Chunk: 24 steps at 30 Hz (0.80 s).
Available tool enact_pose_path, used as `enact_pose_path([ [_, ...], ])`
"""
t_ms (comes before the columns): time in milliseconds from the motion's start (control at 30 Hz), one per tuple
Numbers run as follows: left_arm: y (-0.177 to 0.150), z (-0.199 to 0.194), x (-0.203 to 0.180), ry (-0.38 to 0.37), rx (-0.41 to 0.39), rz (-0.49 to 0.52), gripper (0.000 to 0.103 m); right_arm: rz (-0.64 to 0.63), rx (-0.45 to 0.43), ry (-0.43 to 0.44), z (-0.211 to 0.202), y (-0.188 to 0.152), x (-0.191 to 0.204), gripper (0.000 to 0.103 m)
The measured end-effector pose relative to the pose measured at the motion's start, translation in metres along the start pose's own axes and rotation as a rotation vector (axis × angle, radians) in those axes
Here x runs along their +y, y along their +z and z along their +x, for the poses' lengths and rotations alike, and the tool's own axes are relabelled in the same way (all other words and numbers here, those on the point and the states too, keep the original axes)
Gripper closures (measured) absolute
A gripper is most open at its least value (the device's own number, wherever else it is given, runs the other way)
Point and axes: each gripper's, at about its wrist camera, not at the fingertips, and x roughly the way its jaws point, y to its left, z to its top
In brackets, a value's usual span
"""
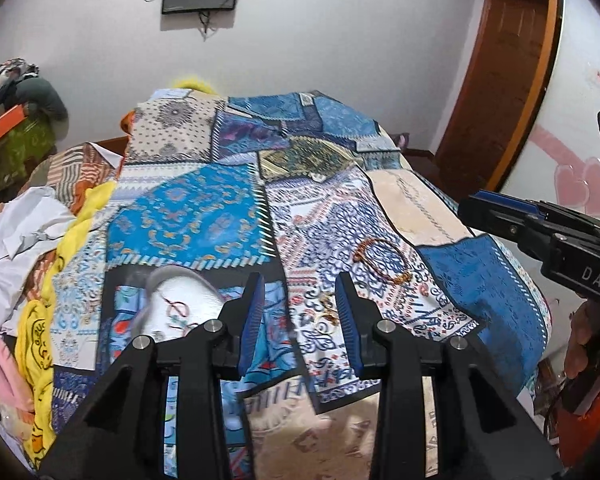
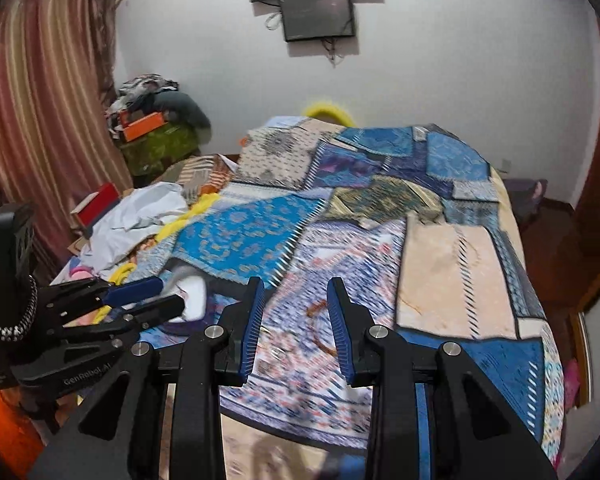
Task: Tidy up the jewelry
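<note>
A brown beaded bracelet [image 1: 384, 260] lies on the patchwork bedspread [image 1: 204, 216], ahead and right of my left gripper [image 1: 300, 280]. Small gold pieces [image 1: 327, 312] lie between the left gripper's open, empty jaws. A white jewelry box [image 1: 184, 304] with some jewelry in it sits just left of the left fingers. In the right wrist view the bracelet [image 2: 320, 320] lies between the open, empty jaws of my right gripper [image 2: 296, 284], and the white box [image 2: 192, 292] shows beside the left gripper [image 2: 160, 296]. The right gripper [image 1: 476, 202] enters the left wrist view from the right.
Crumpled white paper [image 1: 24, 228] and yellow cloth [image 1: 40, 340] lie along the bed's left side. A pile of clothes and an orange box [image 2: 144, 124] stand at the back left. A wooden door [image 1: 508, 64] is at the right, curtains [image 2: 32, 120] at the left.
</note>
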Motion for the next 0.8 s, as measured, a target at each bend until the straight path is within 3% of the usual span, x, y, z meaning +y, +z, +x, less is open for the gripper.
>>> enact_pose_path([
  [500,-0.031,0.054,-0.032,-0.08,0.166,0.033,0.067,0.096,0.143,-0.001,0.027,-0.052,-0.041,0.073],
  [800,-0.035,0.075,-0.045,-0.111,0.189,0.022,0.067,0.139,0.198,0.009,0.035,-0.07,-0.057,0.073],
])
